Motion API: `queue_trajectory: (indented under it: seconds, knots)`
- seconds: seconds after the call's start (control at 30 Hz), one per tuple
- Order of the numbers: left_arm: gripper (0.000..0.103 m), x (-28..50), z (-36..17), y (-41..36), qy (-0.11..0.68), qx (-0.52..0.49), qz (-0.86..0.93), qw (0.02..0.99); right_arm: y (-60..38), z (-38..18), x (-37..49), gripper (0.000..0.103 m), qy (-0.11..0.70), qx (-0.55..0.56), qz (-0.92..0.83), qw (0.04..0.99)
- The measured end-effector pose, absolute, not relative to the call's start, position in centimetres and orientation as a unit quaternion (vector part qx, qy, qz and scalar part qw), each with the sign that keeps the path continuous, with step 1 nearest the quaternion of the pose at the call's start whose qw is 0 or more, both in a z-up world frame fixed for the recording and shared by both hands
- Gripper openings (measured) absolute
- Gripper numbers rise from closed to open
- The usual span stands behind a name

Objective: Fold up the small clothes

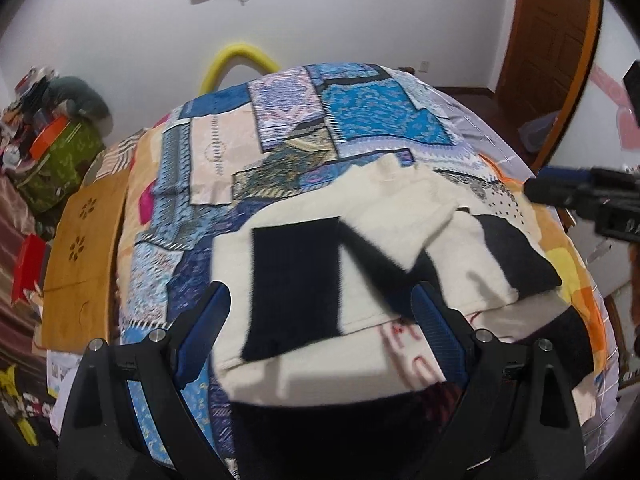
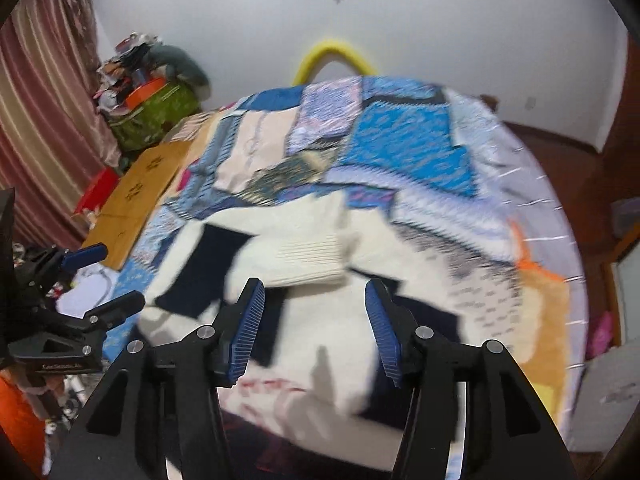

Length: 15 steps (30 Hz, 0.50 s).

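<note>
Sweater, cream with black patches, lies spread on the patchwork bed, with one ribbed sleeve already laid across its body toward 9 o'clock. Left gripper hovers over the near hem with fingers wide apart and nothing between them. Right gripper has its fingers about half open, also empty, above the sleeve cuff. I judge the next step is the other side fold. To do it well, take the edge at 3 o'clock low and firmly, lift it only a little, carry it straight across, and keep the sleeve flat.
</note>
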<state>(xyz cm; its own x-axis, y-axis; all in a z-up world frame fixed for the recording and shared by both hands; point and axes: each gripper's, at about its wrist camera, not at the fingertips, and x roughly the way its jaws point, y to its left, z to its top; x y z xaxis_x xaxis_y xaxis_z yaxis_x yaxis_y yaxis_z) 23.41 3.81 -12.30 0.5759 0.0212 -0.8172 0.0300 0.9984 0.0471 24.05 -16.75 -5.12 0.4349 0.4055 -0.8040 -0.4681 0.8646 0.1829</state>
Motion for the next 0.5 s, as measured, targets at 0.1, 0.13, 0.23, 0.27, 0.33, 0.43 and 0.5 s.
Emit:
queue_trajectory:
  seconds: [0.1,0.13,0.23,0.27,0.33,0.43,0.5]
  knots:
    - [0.092,24.9,-12.9,1.7,0.469,0.042,-0.011,0.882,-19.3,-4.9,24.7,0.049,0.462,-0.028,0.239,0.854]
    - [0.092,25.4,-13.2,1.0,0.472,0.047,-0.015,0.88,-20.4,-5.1,25.0,0.049,0.464,-0.023,0.23,0.855]
    - [0.092,27.0,-14.3,-1.0,0.484,0.063,-0.023,0.873,-22.6,-5.8,25.6,0.049,0.47,-0.017,0.208,0.858]
    - [0.092,27.6,-14.8,-1.7,0.489,0.069,-0.026,0.869,-23.2,-6.1,25.7,0.049,0.472,-0.016,0.204,0.857]
    - [0.092,28.6,-15.9,-2.8,0.502,0.076,-0.03,0.861,-24.5,-7.3,26.2,0.049,0.484,-0.01,0.192,0.854]
    - [0.092,29.9,-17.2,-3.8,0.516,0.086,-0.031,0.852,-26.3,-8.9,26.8,0.049,0.501,-0.003,0.18,0.847]
    - [0.092,30.9,-18.3,-4.5,0.525,0.094,-0.028,0.845,-27.0,-9.9,27.0,0.049,0.509,0.0,0.174,0.843]
